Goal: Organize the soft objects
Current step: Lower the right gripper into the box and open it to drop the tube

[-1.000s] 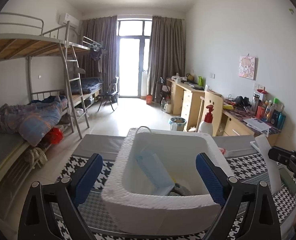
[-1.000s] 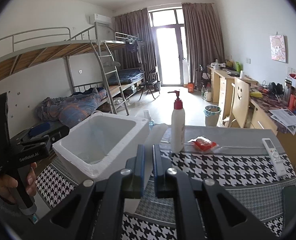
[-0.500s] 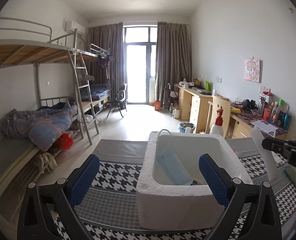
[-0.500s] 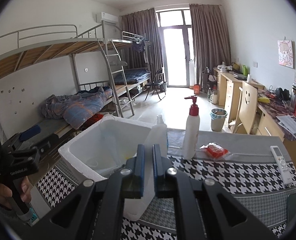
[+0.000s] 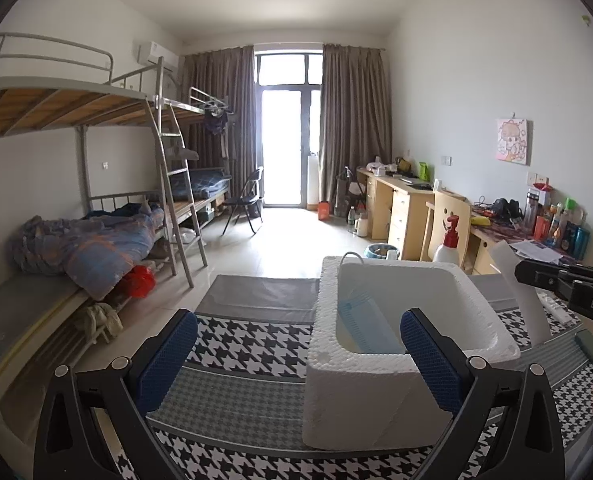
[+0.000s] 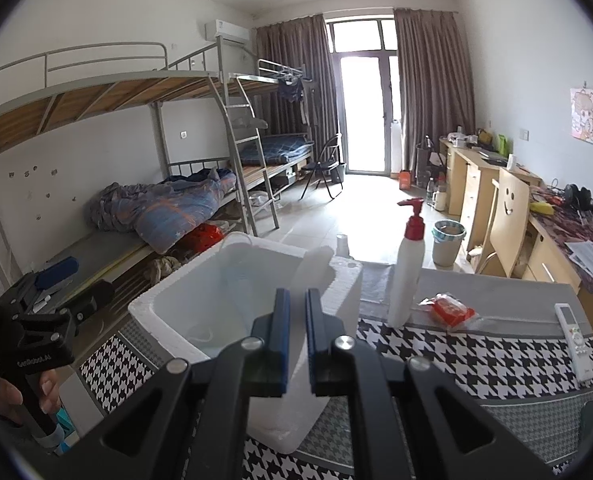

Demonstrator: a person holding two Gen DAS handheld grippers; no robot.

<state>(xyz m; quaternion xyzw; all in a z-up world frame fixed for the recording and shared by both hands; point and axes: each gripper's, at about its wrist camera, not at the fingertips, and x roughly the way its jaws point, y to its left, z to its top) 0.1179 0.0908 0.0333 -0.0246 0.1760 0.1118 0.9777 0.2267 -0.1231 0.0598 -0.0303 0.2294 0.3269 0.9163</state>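
A white foam box (image 5: 392,364) stands on the houndstooth table cloth; it also shows in the right wrist view (image 6: 252,280). A blue pack (image 5: 370,326) leans inside it. My left gripper (image 5: 296,356) is open and empty, left of and in front of the box. My right gripper (image 6: 294,332) is shut on a translucent white soft bottle (image 6: 308,280), held at the box's near right wall. The bottle shows in the left wrist view (image 5: 522,292), right of the box.
A red-pump white bottle (image 6: 408,272), a red packet (image 6: 450,310) and a white remote (image 6: 574,336) lie on the table to the right. Bunk beds (image 5: 76,240) stand to the left, desks (image 5: 408,208) along the right wall.
My left gripper has pulled back and to the left, away from the box. My right gripper has carried the bottle closer to the box.
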